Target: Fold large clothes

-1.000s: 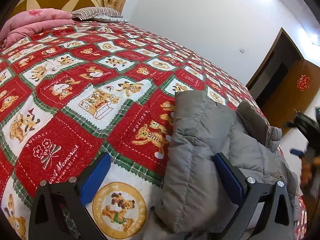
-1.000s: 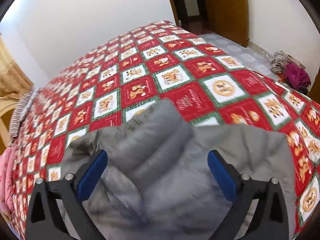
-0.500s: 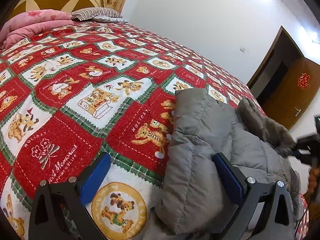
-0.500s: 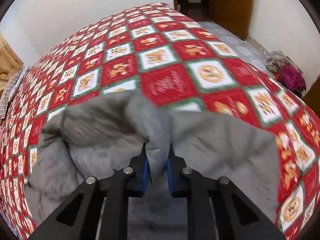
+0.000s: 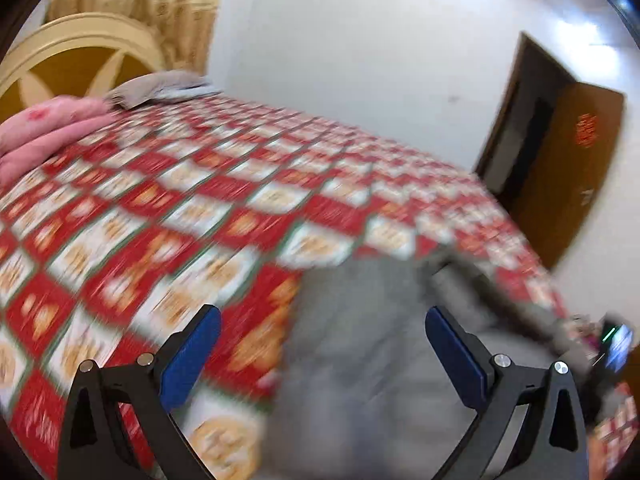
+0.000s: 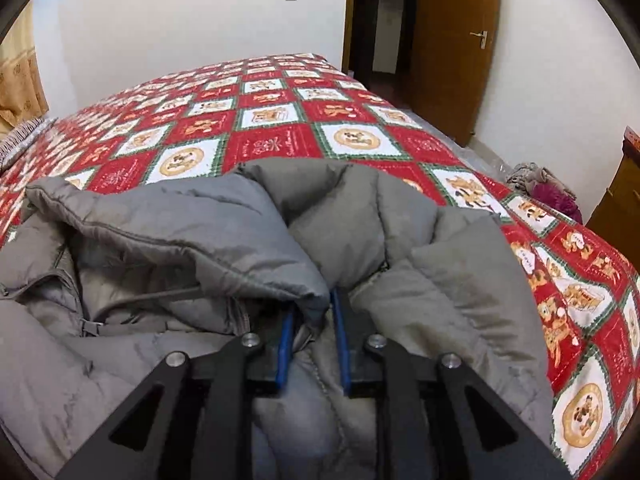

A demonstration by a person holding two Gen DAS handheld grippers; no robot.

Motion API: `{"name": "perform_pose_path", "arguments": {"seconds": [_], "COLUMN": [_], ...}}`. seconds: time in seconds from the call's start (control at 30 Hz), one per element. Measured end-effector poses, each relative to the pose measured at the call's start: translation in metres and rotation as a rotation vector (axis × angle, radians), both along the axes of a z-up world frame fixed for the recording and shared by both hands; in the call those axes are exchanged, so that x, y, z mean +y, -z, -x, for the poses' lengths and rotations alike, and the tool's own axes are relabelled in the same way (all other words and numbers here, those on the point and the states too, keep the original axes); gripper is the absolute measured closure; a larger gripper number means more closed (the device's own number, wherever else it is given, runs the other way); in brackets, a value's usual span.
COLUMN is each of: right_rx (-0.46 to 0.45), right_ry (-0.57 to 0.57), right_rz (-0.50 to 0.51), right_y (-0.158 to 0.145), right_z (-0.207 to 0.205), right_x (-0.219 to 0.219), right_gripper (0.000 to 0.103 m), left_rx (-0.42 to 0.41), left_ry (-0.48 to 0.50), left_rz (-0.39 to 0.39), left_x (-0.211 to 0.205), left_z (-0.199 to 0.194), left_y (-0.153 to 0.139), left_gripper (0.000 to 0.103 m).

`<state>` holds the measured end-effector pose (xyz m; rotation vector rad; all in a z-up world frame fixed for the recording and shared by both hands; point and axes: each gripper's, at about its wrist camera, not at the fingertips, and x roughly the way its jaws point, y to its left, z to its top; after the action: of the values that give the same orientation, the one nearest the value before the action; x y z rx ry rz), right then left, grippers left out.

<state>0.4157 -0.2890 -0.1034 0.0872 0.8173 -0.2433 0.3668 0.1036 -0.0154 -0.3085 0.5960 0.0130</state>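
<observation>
A grey puffer jacket [image 6: 168, 240] lies crumpled on a bed with a red, white and green bear-patterned quilt [image 6: 280, 116]. My right gripper [image 6: 312, 312] is shut on a fold of the jacket and holds it raised, with the fabric bunched over its blue pads. In the left wrist view, which is motion-blurred, the jacket [image 5: 360, 360] fills the lower right. My left gripper [image 5: 320, 336] is open and empty above the jacket's left edge, one finger over the quilt [image 5: 160, 240].
Pink bedding [image 5: 48, 128], a striped pillow [image 5: 160, 88] and a headboard [image 5: 80, 56] are at the bed's head. A brown door [image 6: 452, 48] and dark doorway stand beyond the foot. A heap of clothes [image 6: 540, 188] lies on the floor at the right.
My right gripper closed on a jacket fold and has lifted and pulled it, bunching the fabric. My left gripper stayed open and is now moving fast, blurring its view.
</observation>
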Motion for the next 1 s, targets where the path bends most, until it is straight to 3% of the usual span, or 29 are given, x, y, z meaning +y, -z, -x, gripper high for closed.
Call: {"name": "perform_pose_path", "arguments": {"seconds": [0.03,0.1,0.23,0.37,0.43,0.5,0.57,0.73,0.8,0.87,0.93,1.0], "right_rx": [-0.008,-0.017,-0.035,-0.049,-0.054,-0.058,-0.059,-0.058,-0.059,-0.057,-0.057,-0.057], "right_ry": [0.001,0.001,0.002,0.002,0.002,0.002,0.003,0.006,0.006,0.006,0.004,0.003], "right_rz": [-0.015,-0.030,-0.064,-0.095,-0.108,-0.128,-0.138,-0.146,-0.152,-0.147,-0.151,-0.154], "right_y": [-0.001,-0.001,0.001,0.003,0.003,0.003,0.004,0.004,0.004,0.004,0.004,0.004], "right_z": [0.001,0.003,0.004,0.006,0.006,0.006,0.006,0.005,0.005,0.005,0.005,0.005], "right_x": [-0.003,-0.005,-0.007,-0.011,-0.013,-0.015,-0.017,-0.018,-0.019,-0.018,-0.018,-0.018], "right_gripper": [0.082,0.082,0.082,0.082,0.082,0.082,0.082,0.082,0.082,0.082,0.081,0.080], "left_rx": [0.010,0.108,0.276,0.382,0.336,0.296,0.288,0.133,0.138,0.196,0.206,0.200], "left_ry": [0.035,0.121,0.150,0.193,0.195,0.247,0.305,0.310,0.244,0.171,0.150,0.124], "left_rz": [0.017,0.063,0.097,0.179,0.192,0.249,0.288,0.234,0.170,0.114,0.163,0.231], "left_x": [-0.007,-0.028,-0.062,-0.089,-0.097,-0.102,-0.107,-0.092,-0.085,-0.078,-0.067,-0.060], "left_z": [-0.013,-0.058,-0.119,-0.143,-0.139,-0.135,-0.129,-0.086,-0.080,-0.082,-0.078,-0.077], "left_y": [-0.007,-0.007,0.031,0.068,0.069,0.066,0.061,0.037,0.045,0.070,0.100,0.106], "left_gripper": [0.001,0.001,0.001,0.001,0.011,0.070,0.089,0.094,0.094,0.094,0.091,0.092]}}
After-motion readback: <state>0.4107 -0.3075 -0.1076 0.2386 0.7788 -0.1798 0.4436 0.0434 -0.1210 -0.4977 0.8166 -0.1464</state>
